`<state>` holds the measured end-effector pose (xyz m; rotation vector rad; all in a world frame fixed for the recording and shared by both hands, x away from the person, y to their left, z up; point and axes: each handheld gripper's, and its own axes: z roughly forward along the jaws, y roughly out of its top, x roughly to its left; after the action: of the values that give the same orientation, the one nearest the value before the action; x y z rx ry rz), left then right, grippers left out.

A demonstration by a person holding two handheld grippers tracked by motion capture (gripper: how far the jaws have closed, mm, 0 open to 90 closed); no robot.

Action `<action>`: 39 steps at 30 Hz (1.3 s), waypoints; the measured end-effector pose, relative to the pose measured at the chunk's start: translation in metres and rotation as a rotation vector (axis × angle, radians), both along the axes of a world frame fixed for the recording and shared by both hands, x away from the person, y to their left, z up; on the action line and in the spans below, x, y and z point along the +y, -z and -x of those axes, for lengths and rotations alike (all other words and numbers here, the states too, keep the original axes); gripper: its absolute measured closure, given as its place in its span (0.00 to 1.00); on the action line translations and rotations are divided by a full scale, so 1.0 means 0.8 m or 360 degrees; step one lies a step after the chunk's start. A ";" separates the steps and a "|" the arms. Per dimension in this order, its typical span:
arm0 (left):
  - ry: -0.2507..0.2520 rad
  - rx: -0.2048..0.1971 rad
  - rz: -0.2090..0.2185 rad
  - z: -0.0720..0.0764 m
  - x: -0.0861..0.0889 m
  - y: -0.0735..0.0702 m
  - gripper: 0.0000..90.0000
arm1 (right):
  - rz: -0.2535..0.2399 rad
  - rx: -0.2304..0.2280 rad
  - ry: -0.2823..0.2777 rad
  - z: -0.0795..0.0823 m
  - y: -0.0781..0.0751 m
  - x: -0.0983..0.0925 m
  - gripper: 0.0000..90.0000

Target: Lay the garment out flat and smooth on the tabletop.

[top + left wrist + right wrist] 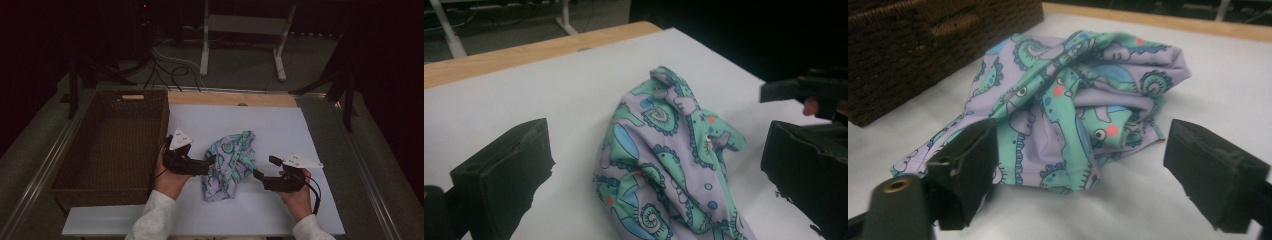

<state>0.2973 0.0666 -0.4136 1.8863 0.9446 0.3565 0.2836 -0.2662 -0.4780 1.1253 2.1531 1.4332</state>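
Left claw: I held it wide open, gripping nothing.
Right claw: I had its jaws well apart, empty.
Cloth: crumpled on the white table between my claws, touching the left one, just ahead of the right.
Basket: behind my left claw.

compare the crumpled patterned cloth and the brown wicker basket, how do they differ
The crumpled lilac and green patterned cloth is soft and bunched in a loose heap, while the dark brown woven wicker basket is rigid and rectangular. The cloth is bright and printed with cartoon creatures; the basket is one plain dark colour. The cloth lies mid-table between the two grippers; the basket sits at the table's left edge and looks empty. Both rest on the white tabletop.
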 end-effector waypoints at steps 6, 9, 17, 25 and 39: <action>0.0059 0.0010 -0.0045 0.003 -0.015 0.008 0.04 | 0.0067 0.0075 -0.0029 -0.012 0.009 0.012 0.37; 0.0085 0.0022 -0.0035 0.004 -0.022 0.013 0.05 | 0.0134 0.0148 -0.0023 -0.019 0.019 0.021 0.53; 0.0116 0.0029 -0.0065 0.007 -0.035 0.022 0.10 | 0.0242 0.0192 -0.0073 -0.018 0.021 0.026 0.94; 0.0136 0.0062 -0.0143 0.007 -0.059 0.037 0.17 | 0.0173 0.0137 -0.0093 -0.011 0.003 0.022 0.95; 0.0085 0.0089 -0.0425 -0.013 -0.112 0.075 0.60 | 0.0095 0.0118 -0.0090 -0.007 -0.007 0.012 0.95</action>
<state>0.3076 -0.0229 -0.4738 2.1701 0.9172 0.4164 0.2893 -0.2564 -0.4723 1.1212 2.2802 1.3609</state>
